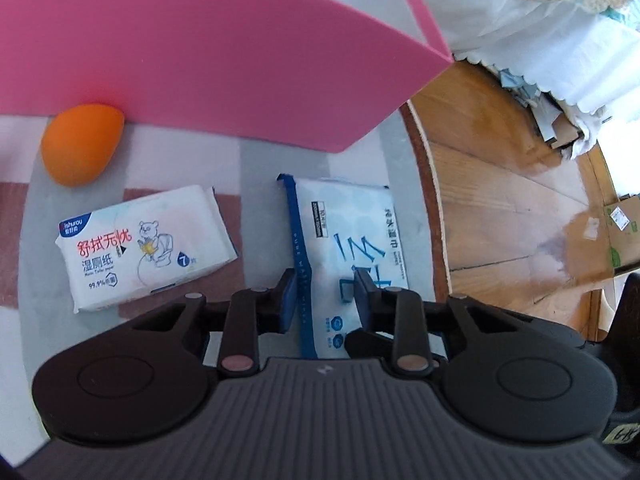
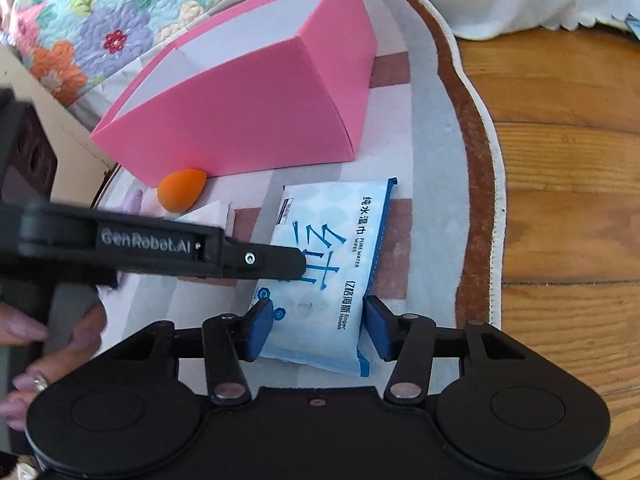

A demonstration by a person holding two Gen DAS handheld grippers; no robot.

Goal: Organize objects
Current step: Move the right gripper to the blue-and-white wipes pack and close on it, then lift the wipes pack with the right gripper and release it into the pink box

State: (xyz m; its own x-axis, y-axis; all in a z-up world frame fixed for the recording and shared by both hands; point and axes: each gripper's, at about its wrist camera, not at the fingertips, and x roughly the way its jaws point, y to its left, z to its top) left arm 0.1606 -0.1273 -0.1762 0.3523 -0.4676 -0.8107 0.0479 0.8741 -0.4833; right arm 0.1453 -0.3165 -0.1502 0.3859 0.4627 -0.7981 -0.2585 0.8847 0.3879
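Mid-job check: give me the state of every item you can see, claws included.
Pink box: open-topped, upright on the mat, looks empty.
Blue wipes pack: flat on the mat, both claws on it.
White wipes pack: flat, untouched.
Orange sponge: on its side against the box.
Left claw: shut on the pack's edge.
Right claw: straddles the pack's end, contact unclear.

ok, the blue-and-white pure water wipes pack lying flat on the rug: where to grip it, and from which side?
Grip the blue-and-white wipes pack across its short width near one end, coming from above, tilted down. It lies flat and soft on the grey rug, too long to span lengthwise. The right gripper already straddles the near end that way; the left gripper pinches the blue edge seam, probably a weaker hold.
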